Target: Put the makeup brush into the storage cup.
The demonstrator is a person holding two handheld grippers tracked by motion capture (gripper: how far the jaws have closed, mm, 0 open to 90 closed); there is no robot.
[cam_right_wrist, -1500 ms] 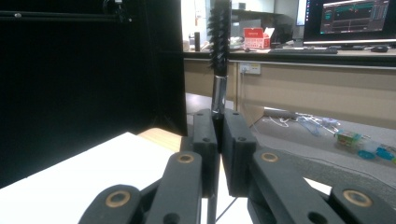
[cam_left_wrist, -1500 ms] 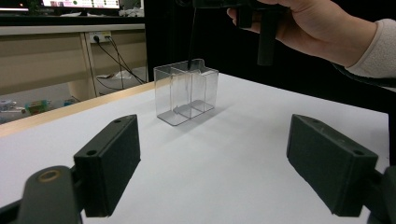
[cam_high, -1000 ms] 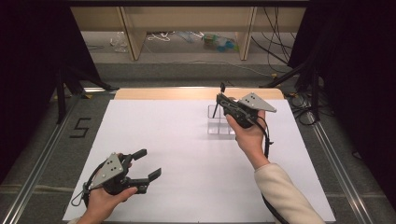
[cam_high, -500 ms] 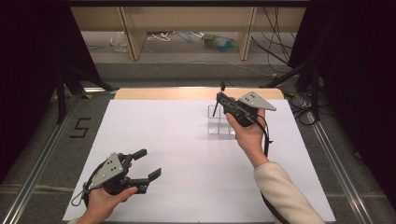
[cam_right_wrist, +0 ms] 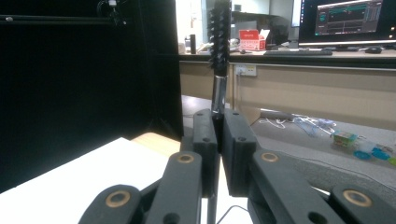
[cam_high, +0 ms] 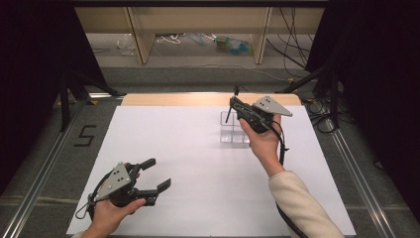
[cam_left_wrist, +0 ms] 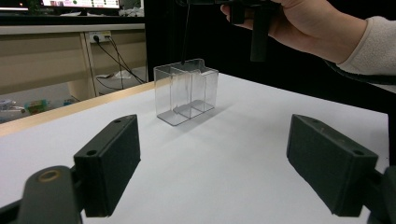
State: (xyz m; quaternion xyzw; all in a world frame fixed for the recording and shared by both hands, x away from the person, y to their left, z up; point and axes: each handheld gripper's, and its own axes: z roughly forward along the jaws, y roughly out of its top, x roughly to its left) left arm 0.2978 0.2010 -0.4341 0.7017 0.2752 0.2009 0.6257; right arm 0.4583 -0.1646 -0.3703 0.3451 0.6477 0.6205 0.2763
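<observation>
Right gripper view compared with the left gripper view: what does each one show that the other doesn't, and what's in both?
Right gripper view: the brush's bristled head, clamped in the shut right tongs, and a lit monitor. Left gripper view: the clear divided box beyond the open left tongs, with the right hand above it. Both: the brush's thin stem and the white table.

Two grippers apart over the table, a divided box between them and the far edge.

On the white sheet (cam_high: 198, 163) the clear compartment box (cam_high: 234, 133) stands right of centre, toward the upper part of the high view. Just right of it and above it hangs the right gripper (cam_high: 232, 105), a slim brush (cam_right_wrist: 219, 32) upright between its jaws. The left gripper (cam_high: 156, 174) sits at lower left, well apart. Behind the table, shelving (cam_high: 198, 29) crosses the top.
</observation>
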